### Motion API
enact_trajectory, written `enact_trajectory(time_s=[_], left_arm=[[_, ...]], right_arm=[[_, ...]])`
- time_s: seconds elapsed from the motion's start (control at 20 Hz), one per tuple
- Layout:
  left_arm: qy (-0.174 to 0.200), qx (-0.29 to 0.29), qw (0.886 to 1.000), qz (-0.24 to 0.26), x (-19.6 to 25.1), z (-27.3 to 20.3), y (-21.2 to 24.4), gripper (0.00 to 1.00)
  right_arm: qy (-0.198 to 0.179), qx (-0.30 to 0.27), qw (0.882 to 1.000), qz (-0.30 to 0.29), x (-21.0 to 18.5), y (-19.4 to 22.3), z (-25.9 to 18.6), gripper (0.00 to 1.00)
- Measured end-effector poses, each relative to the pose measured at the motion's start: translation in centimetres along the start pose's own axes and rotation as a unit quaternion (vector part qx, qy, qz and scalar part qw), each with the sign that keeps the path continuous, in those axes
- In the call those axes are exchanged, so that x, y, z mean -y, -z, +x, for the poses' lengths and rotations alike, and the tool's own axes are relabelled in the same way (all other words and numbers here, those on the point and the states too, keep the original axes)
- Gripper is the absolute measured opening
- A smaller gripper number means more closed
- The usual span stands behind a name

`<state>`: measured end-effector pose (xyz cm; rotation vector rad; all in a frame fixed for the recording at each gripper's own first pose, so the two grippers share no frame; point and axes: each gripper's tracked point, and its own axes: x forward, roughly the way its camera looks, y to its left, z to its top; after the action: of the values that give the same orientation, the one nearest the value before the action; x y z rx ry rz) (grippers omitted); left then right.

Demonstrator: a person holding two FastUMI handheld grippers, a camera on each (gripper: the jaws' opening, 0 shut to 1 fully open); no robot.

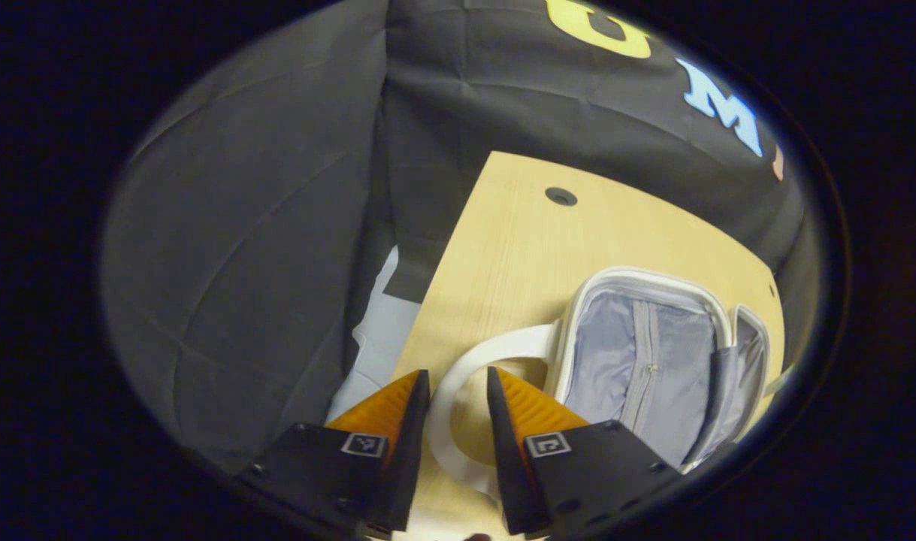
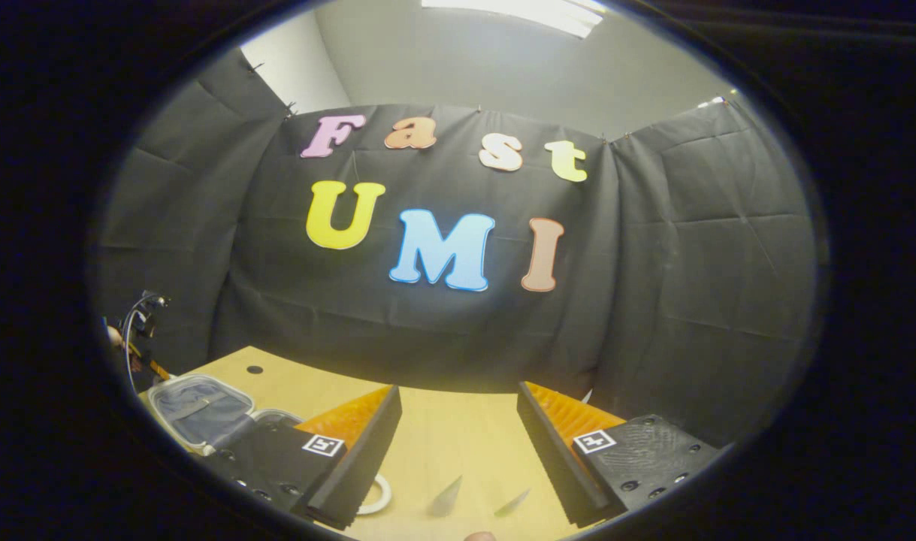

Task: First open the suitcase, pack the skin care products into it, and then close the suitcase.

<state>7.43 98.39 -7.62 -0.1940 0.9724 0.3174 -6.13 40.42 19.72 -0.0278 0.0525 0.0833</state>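
Already open, white-rimmed suitcase point(image 1: 653, 353), grey zipped lining.

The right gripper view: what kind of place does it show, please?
Probably an indoor recording booth: black cloth walls hang around a wooden table, with a plain room wall above. An open suitcase lies on the table.

No readable text on any object here.

The left tongs point(image 1: 458, 391) hang tilted downward, fingers parted by a narrow gap — nothing pinched. The right tongs point(image 2: 458, 421) point level and forward — fingers spread wide, holding nothing.
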Motion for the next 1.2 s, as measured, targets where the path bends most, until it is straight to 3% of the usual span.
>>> enact_trajectory(time_s=[0.05, 0.15, 0.35, 0.5, 0.8, 0.95, 1.2], left_arm=[[-0.007, 0.024, 1.0, -0.005, -0.5, -0.5, -0.5, 0.61], [-0.027, 0.074, 0.997, -0.009, -1.0, -2.7, -2.3, 1.0], [-0.054, 0.177, 0.982, -0.02, -0.1, -8.7, -5.6, 1.0], [-0.046, 0.247, 0.968, -0.002, 3.2, -13.8, -7.4, 1.0], [0.053, 0.364, 0.93, -0.001, 16.8, -21.1, -8.9, 0.99], [0.086, 0.374, 0.924, 0.015, 23.7, -24.3, -7.0, 0.99], [0.151, 0.382, 0.909, 0.071, 36.9, -25.7, -3.8, 0.97]], right_arm=[[-0.001, -0.002, 1.0, 0.002, 0.3, 0.1, -0.1, 0.94], [-0.004, 0.0, 1.0, 0.007, 1.1, 0.2, -0.4, 0.94], [-0.014, 0.011, 1.0, 0.004, 3.2, 0.3, -0.5, 0.94], [-0.016, 0.016, 1.0, 0.011, 5.1, 0.4, -0.6, 0.94], [-0.026, 0.011, 0.999, 0.019, 8.2, 1.5, -0.8, 0.94], [-0.023, 0.015, 0.999, 0.03, 10.0, 1.6, -1.0, 0.94], [-0.016, 0.003, 0.999, 0.041, 12.8, 3.0, -1.2, 0.94]])
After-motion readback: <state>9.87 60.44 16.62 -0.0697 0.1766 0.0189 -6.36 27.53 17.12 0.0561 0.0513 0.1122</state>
